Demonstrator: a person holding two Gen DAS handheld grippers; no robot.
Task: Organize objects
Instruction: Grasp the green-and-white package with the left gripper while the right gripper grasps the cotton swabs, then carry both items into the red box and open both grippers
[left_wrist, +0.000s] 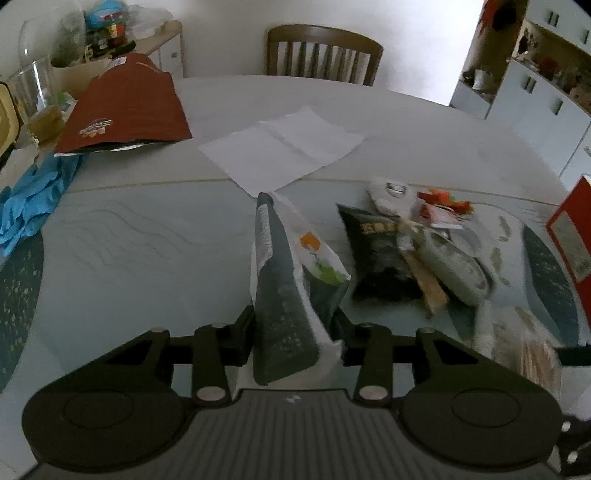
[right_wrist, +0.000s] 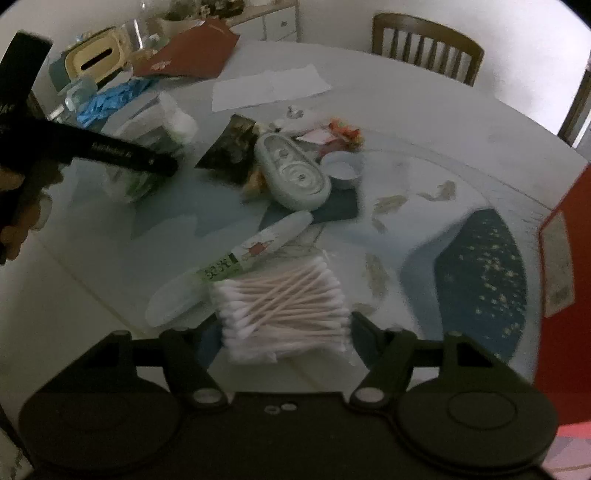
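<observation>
A grey and white packet (left_wrist: 280, 295) with orange and green print stands on edge between the fingers of my left gripper (left_wrist: 295, 317), which is shut on it just above the table. The right wrist view shows that gripper (right_wrist: 110, 151) at the upper left, with a hand behind it. A clear pack of cotton swabs (right_wrist: 284, 306) lies on the table between the fingers of my right gripper (right_wrist: 282, 328). Both fingers press on the pack's sides. A white tube (right_wrist: 258, 247) with a green label lies just beyond the swabs.
A pile sits mid-table: a black packet (left_wrist: 376, 254), a pale oval case (right_wrist: 295, 173), a small round dish (right_wrist: 341, 168). Farther back lie white paper (left_wrist: 284, 147), a dark red folder (left_wrist: 129, 107) and blue gloves (left_wrist: 33, 199). A red box (left_wrist: 572, 229) stands at the right, a chair (left_wrist: 325, 51) behind.
</observation>
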